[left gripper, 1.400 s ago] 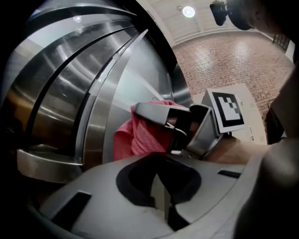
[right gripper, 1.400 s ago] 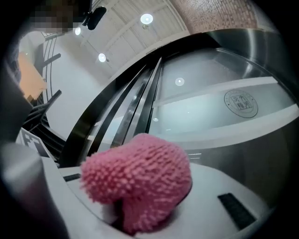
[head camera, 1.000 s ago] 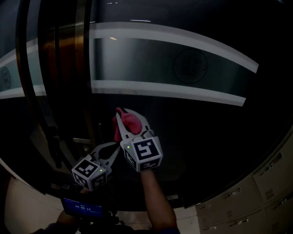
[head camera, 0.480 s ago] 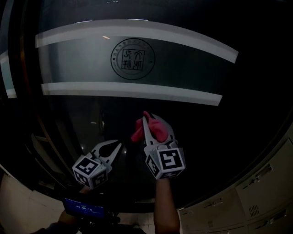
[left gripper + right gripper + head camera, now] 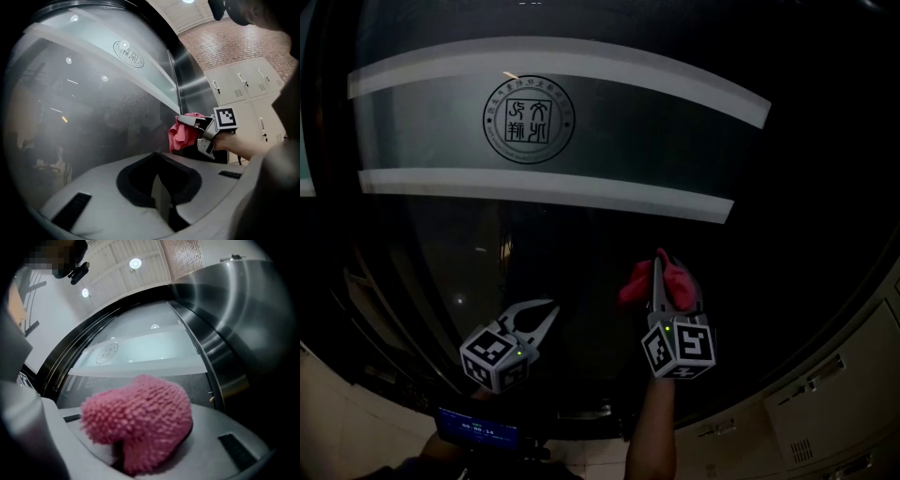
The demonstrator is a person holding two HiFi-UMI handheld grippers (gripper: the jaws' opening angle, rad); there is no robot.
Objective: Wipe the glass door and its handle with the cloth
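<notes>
The right gripper is clamped on the pink cloth, low on the glass door. The left gripper hangs nearby, jaws apart and empty. Best to press the cloth flat and overlap the strokes.

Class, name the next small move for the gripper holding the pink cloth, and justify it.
Probably slide the right gripper sideways along the glass door: it clamps the pink cloth below the frosted band; the left gripper is open.

The cloth is nubby, the glass door glossy with a matt frosted band.
</notes>
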